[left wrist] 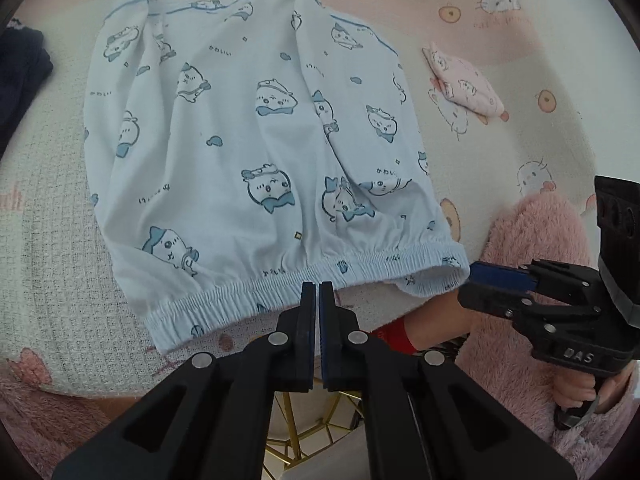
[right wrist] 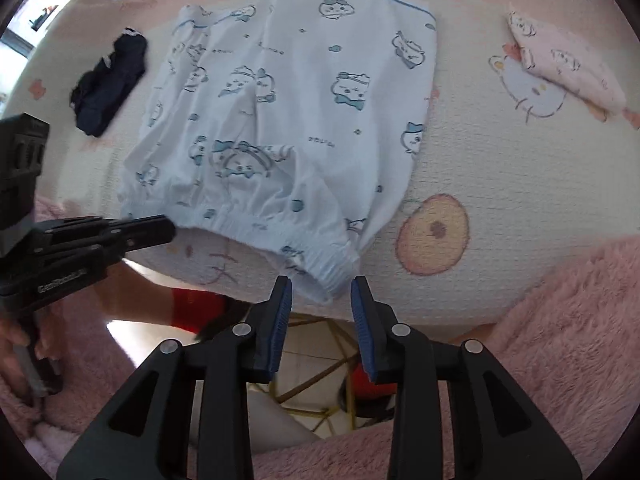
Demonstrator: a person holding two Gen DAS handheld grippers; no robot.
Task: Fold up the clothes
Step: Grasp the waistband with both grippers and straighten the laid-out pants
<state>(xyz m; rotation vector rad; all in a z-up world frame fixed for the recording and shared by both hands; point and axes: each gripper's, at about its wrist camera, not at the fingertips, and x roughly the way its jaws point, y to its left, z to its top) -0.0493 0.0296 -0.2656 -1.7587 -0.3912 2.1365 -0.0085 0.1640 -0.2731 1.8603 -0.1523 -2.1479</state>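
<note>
Right wrist view: the right hand-held gripper [right wrist: 322, 286] gapes around the shorts [right wrist: 280, 120] at the bed's [right wrist: 500, 184] near edge; the left hand-held gripper [left wrist: 317, 292], closed and empty, could nudge the waistband askew.

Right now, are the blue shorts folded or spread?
Spread: the shorts lie open on the cloth, waistband at the near edge, both legs showing.

Work surface: cream waffle-textured bedspread printed with pink cartoon cats and round biscuits [right wrist: 492, 184], pink-toned toward the far edge. Below its near edge: gold wire-frame stand [right wrist: 320, 364] over a pale floor. Upper left corner of the right wrist view: bright window [right wrist: 38, 8], daylight. Lighting soft, even, no hard shadows on the spread.
</note>
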